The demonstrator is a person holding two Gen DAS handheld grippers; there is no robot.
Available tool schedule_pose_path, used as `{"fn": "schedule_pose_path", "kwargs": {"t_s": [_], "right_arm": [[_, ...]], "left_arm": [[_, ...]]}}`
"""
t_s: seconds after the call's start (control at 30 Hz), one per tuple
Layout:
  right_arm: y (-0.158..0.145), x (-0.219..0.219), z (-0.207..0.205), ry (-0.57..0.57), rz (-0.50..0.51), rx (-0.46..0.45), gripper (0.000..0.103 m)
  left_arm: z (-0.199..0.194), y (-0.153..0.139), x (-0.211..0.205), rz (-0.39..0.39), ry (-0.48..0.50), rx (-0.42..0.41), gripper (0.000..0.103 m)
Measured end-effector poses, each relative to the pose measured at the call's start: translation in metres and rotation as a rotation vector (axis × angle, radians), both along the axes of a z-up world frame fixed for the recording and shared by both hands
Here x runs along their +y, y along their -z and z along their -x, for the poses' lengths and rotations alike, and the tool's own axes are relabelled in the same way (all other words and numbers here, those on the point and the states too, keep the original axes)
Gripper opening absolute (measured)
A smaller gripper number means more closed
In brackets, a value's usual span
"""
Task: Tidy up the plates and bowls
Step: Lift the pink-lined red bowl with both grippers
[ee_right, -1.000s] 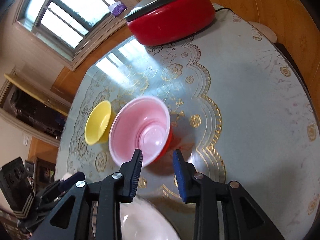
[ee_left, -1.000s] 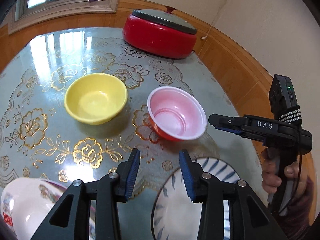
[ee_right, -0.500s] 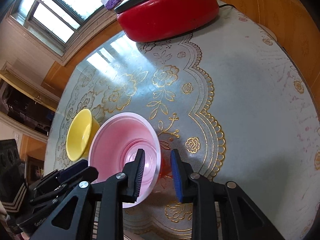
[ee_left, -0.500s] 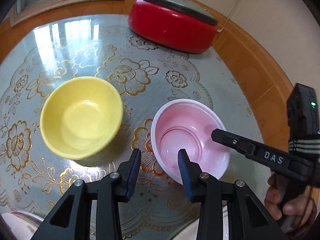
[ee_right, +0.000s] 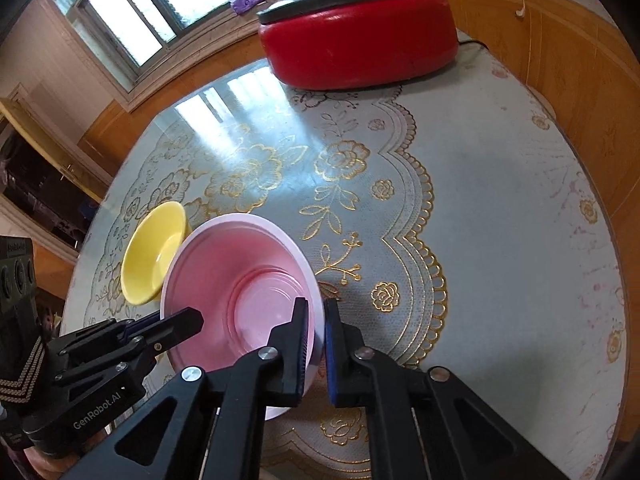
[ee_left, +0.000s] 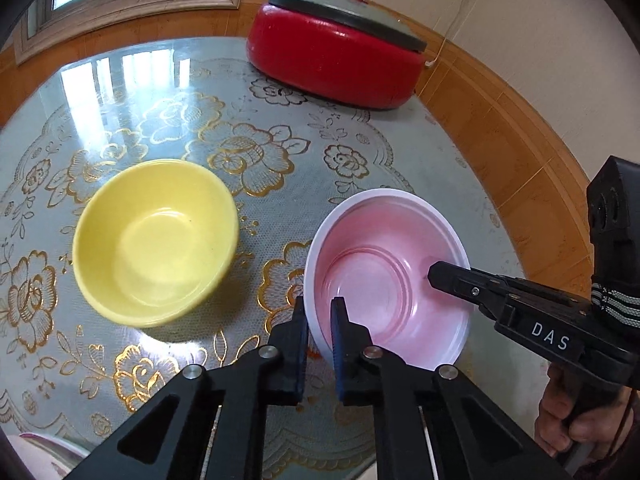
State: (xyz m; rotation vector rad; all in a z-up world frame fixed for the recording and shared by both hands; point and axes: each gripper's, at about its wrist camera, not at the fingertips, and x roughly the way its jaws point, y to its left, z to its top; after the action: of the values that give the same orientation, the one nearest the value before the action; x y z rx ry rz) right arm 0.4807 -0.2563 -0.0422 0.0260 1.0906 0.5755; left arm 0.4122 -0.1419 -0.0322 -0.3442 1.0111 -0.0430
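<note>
A pink bowl point(ee_left: 384, 280) with a red outside sits on the table, right of a yellow bowl point(ee_left: 156, 244). My left gripper point(ee_left: 319, 320) is shut on the pink bowl's near-left rim, one finger inside and one outside. My right gripper point(ee_right: 316, 332) is shut on the opposite rim of the pink bowl point(ee_right: 244, 292); it shows in the left wrist view point(ee_left: 452, 280) reaching in from the right. The yellow bowl point(ee_right: 154, 252) stands just beyond the pink one in the right wrist view.
A large red pot point(ee_left: 336, 56) with a grey lid stands at the table's far edge. The round table point(ee_right: 500, 208) has a glossy floral cover. A patterned white dish point(ee_left: 36, 456) peeks in at the bottom left. Wooden wall panelling runs close along the right.
Both grippers have moved in onto the pink bowl and closed on its rim from opposite sides. The striped plate near the front has dropped out of view.
</note>
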Motion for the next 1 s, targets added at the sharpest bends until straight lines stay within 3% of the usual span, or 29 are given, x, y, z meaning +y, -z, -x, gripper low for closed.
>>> {"fn": "schedule_pose_path", "kwargs": {"t_s": [0.57, 1.0], "right_arm": [[-0.043, -0.01, 0.063, -0.046, -0.028, -0.093, 0.006], [-0.05, -0.028, 0.114, -0.034, -0.02, -0.103, 0.006]], "left_arm": [[0.07, -0.047, -0.017, -0.06, 0.058, -0.135, 0.011], [0.114, -0.061, -0.029, -0.052, 0.129, -0.159, 0.011]]}}
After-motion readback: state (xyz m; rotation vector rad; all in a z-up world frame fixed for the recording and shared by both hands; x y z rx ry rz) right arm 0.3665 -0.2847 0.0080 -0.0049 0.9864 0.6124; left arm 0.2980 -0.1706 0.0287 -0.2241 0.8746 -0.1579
